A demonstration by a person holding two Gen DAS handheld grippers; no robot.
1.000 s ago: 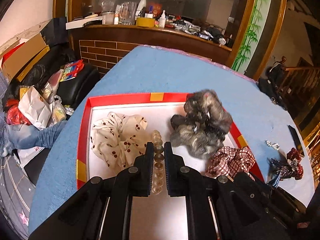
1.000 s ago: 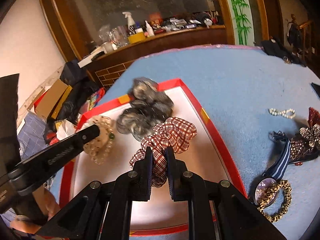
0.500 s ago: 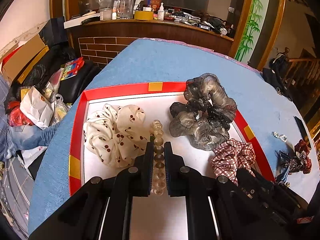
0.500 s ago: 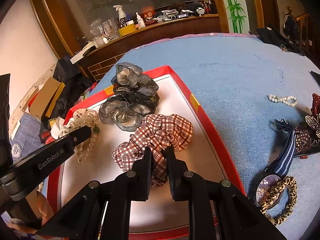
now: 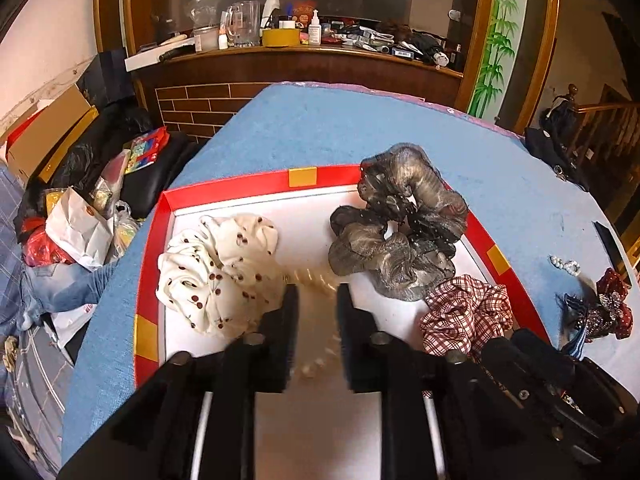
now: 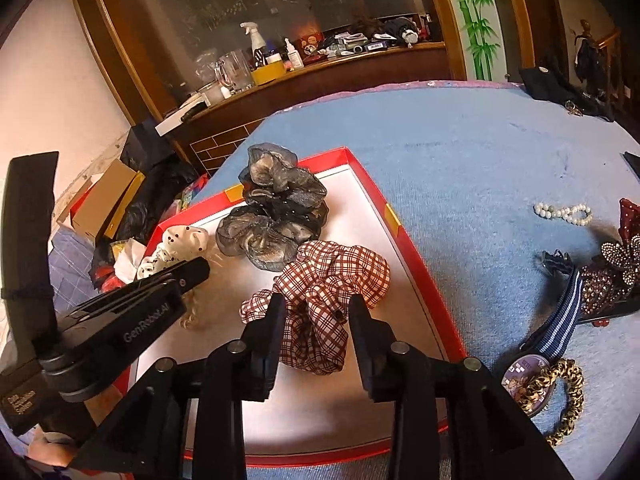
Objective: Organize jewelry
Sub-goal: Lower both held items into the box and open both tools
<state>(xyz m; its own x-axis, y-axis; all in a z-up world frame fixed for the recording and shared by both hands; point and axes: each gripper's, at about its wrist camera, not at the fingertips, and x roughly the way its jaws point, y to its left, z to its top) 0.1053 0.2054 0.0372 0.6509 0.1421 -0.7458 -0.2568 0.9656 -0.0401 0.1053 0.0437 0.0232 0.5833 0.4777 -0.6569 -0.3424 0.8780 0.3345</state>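
Note:
A red-rimmed white tray (image 5: 304,176) (image 6: 416,256) lies on the blue table. In it are a cream cherry-print scrunchie (image 5: 216,272), a grey-black organza scrunchie (image 5: 396,236) (image 6: 276,216) and a red plaid scrunchie (image 5: 464,312) (image 6: 328,292). My left gripper (image 5: 317,304) is open; a clear bead bracelet (image 5: 316,280) shows blurred between its fingers, over the tray floor. My right gripper (image 6: 318,312) is open, its fingers either side of the plaid scrunchie, which rests on the tray.
On the table right of the tray lie a pearl bracelet (image 6: 564,212), a rhinestone bow clip (image 6: 612,276), a striped-strap watch (image 6: 532,364) and a leopard scrunchie (image 6: 568,400). A cluttered wooden counter (image 5: 320,56) stands behind. Bags and boxes (image 5: 80,216) lie on the floor at left.
Both grippers have opened. The left let go of the bead bracelet, now blurred in motion. The right let go of the plaid scrunchie, which now lies in the tray.

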